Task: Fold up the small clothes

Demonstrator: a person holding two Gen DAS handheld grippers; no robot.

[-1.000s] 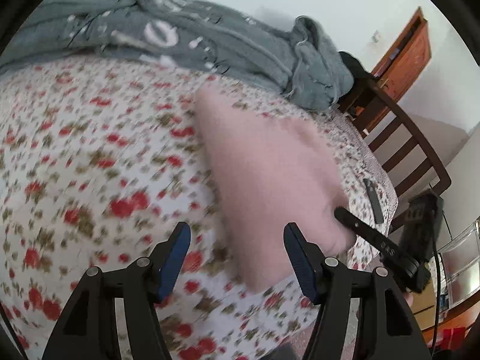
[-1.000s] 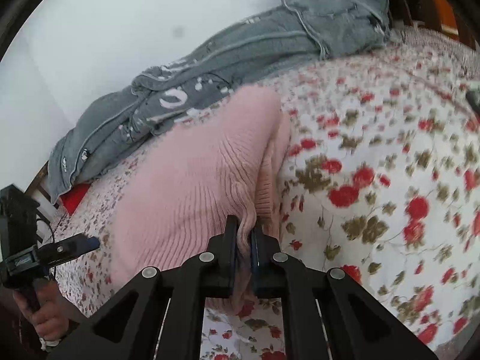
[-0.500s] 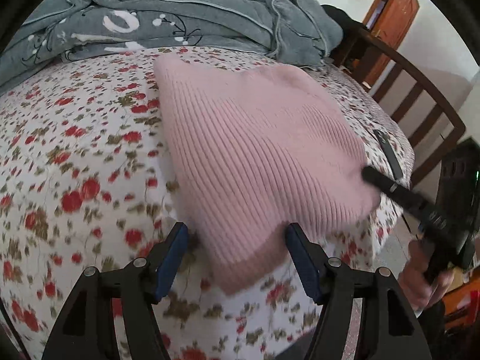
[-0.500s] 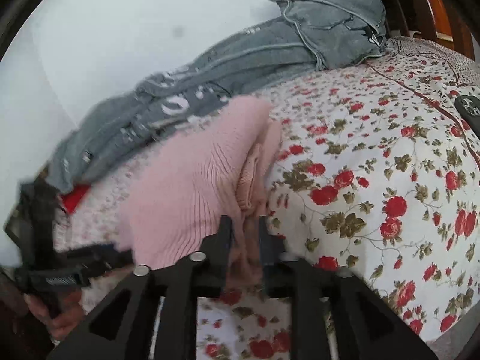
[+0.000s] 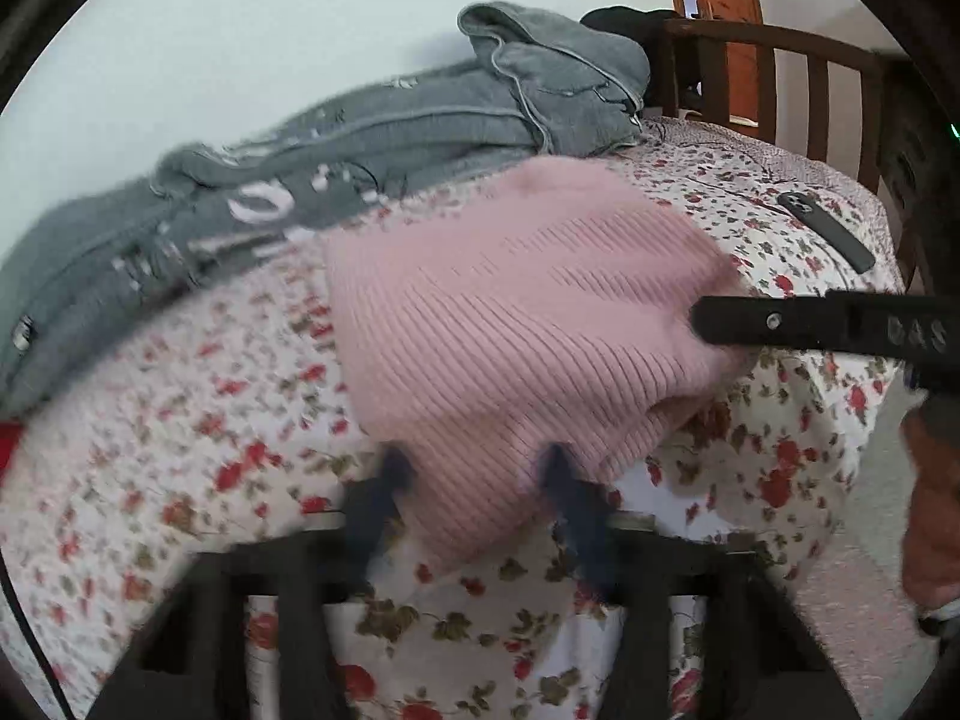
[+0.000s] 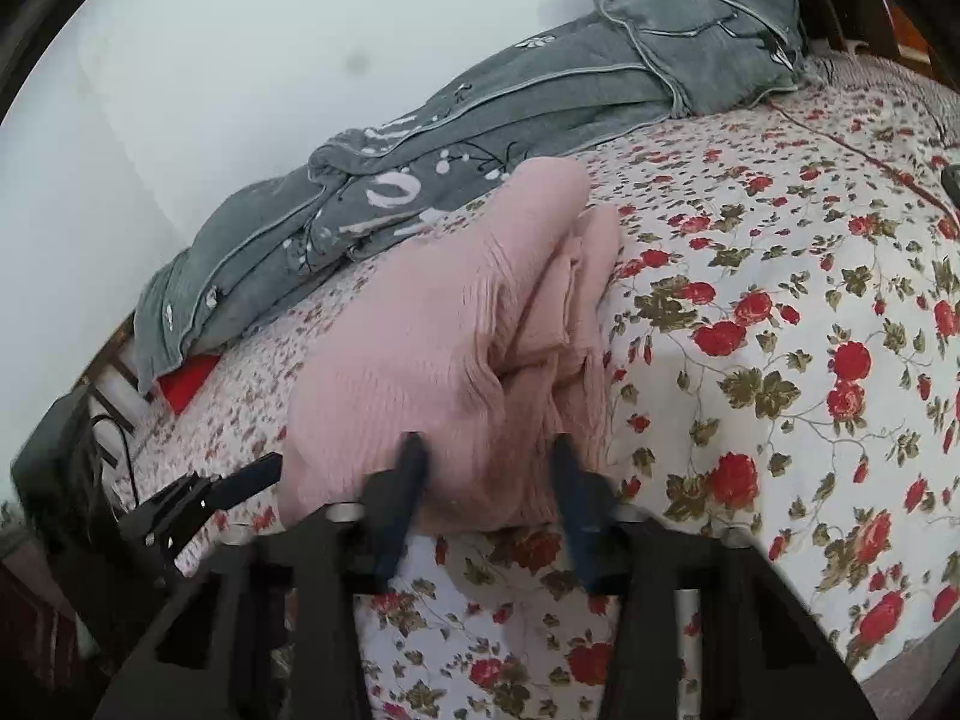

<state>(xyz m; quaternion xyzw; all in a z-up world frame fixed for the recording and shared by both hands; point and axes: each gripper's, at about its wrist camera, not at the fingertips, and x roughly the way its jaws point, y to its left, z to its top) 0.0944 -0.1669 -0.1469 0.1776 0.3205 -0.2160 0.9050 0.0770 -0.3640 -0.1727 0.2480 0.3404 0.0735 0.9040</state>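
Left gripper [image 5: 474, 468] spread wide, gripping nothing, its blurred fingertips at the near edge of the pink sweater [image 5: 510, 336]. Right gripper [image 6: 489, 456] likewise parted, fingers either side of the garment's bunched near end. The sweater lies folded on the floral bedspread [image 6: 780, 360]; grey pyjamas [image 6: 540, 102] heaped beyond; a phone [image 5: 825, 231] far right.

I see soft, even daylight in both views, with no glare and only faint shadows under the sweater [image 5: 516, 324]. The left view is motion-blurred: my left tongs [image 5: 474, 468] smear, and the blanket [image 5: 336, 174] streaks. The right view is sharper. Fisheye bending curves the bed [image 6: 780, 312]; dark vignette rings both frames.
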